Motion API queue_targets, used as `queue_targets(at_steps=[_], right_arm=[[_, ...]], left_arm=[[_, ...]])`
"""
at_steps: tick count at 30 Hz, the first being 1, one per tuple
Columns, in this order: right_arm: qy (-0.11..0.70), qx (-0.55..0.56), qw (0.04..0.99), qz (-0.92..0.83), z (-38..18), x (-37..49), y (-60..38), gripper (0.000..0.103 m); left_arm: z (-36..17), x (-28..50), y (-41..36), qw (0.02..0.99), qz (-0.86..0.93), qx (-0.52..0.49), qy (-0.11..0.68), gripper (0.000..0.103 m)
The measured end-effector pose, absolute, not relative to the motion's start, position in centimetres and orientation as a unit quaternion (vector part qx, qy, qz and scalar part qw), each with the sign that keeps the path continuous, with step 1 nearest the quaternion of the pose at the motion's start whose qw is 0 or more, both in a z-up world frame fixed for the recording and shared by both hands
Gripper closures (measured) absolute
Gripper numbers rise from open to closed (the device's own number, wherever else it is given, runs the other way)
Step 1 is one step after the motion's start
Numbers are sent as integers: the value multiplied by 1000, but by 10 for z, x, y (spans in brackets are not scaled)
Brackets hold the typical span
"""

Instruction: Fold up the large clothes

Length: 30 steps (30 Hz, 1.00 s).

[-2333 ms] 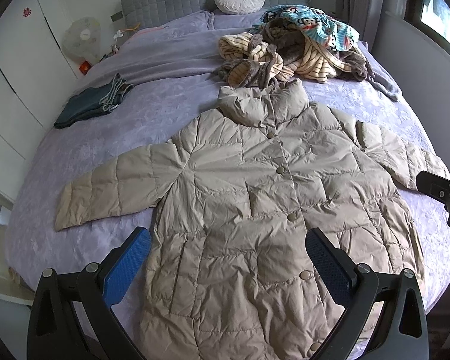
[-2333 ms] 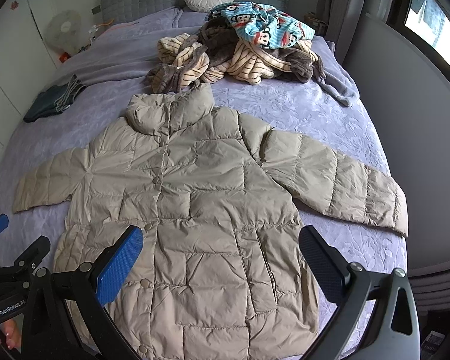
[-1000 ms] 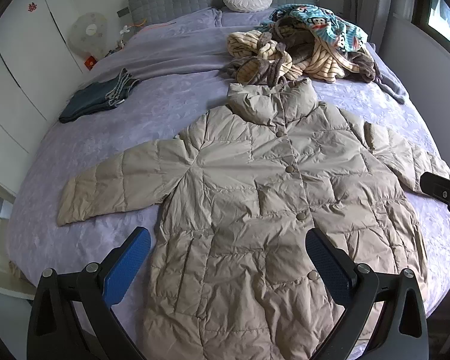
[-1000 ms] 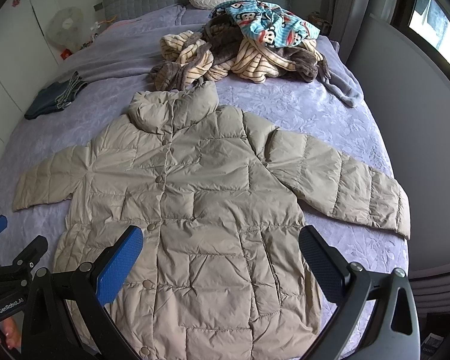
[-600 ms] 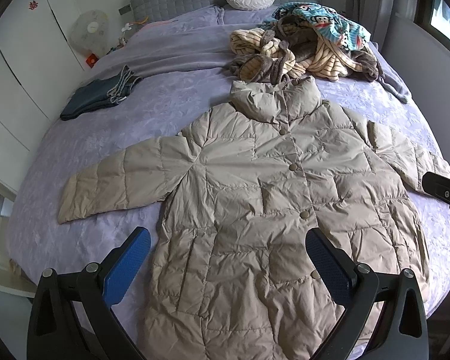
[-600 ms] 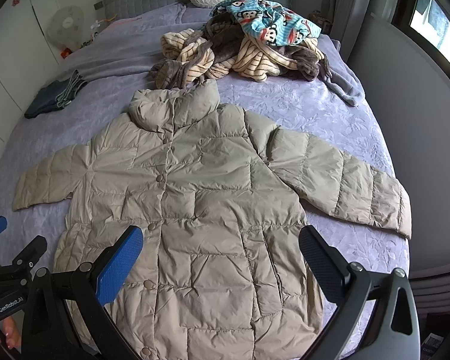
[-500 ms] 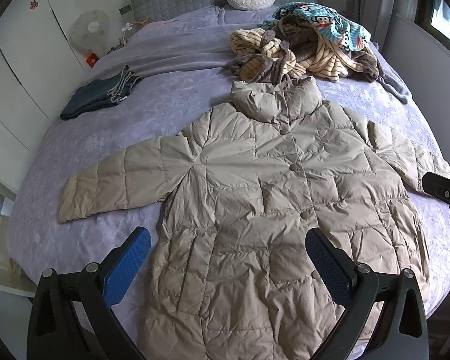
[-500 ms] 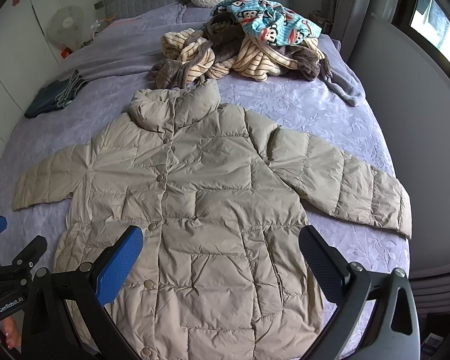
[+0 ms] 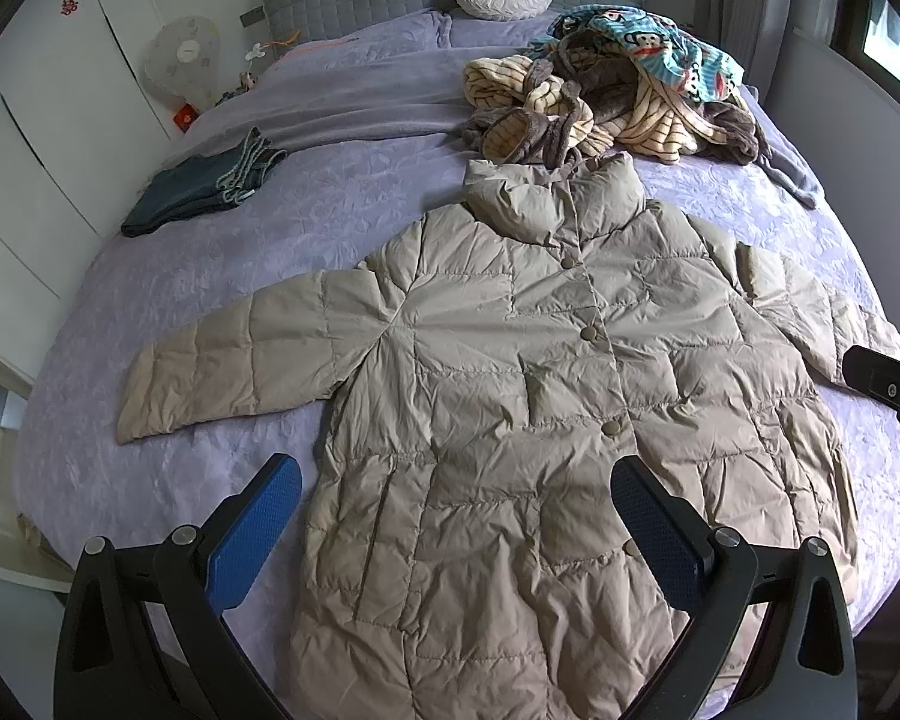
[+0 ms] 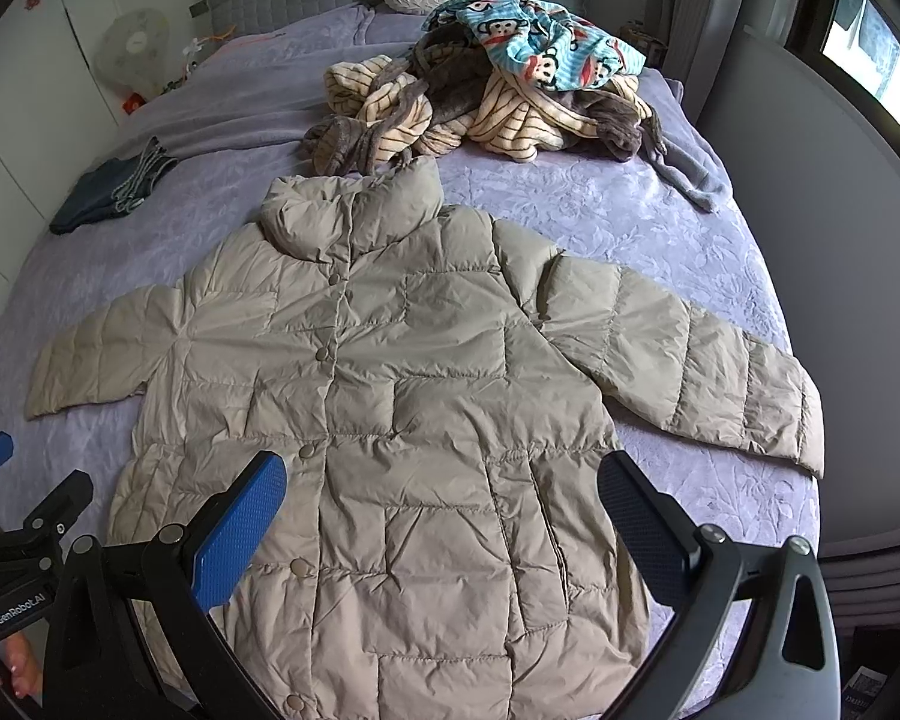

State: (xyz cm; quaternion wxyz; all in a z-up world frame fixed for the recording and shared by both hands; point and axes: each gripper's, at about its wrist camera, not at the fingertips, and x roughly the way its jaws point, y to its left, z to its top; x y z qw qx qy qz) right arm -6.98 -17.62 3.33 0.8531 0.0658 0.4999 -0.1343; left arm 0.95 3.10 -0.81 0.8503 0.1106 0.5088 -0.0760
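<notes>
Left wrist view: beige quilted coat (image 9: 510, 396) lies flat, front up and buttoned, on the purple bedspread (image 9: 198, 276). Collar points to the headboard, hem hangs toward the near edge. Both sleeves spread outward; the sleeve on the left side (image 9: 222, 372) rests fully on the bed. Left gripper (image 9: 456, 516) hangs above the lower half of the coat, its 2 blue-padded tongs wide apart with nothing between them. A pile of unfolded clothes (image 9: 612, 102) sits just beyond the collar, possibly touching it. Folded dark jeans (image 9: 204, 192) lie well apart at the far left.

Right wrist view: same coat (image 10: 402, 420); the sleeve on the right side (image 10: 684, 360) reaches to near the bed edge. Right gripper (image 10: 444, 510) hangs above the hem area, tongs wide apart, empty. The other gripper's body shows at the lower left corner.

Judgement: coat is laid out and no fold has been made; the step in hand looks like the approach before the 1st fold. Next move probably calls for each gripper to descend on a sleeve cuff or side edge, pinch the puffy fabric firmly, and carry it inward across the chest.
</notes>
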Motion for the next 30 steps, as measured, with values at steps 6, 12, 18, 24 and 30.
queue_targets(at_steps=[6,12,18,24,30], right_arm=[[501,66,853,-135,33,-68,-176,0],[501,65,852,-134,33,-67,-174,0],[508,60,850,-130,28,-64,-168,0],[511,79,849,-111,8,-49,-150,0],[553,91,827,-51,-29,-25,-110,0]], left_arm=[[-8,9,31,850,-77,111,509,0],[-9,10,31,849,-77,108,511,0],[-27,14,47,840,-79,85,530,0],[-64,42,98,823,-84,3,562,0],[-112,85,180,818,-48,-101,565,0]])
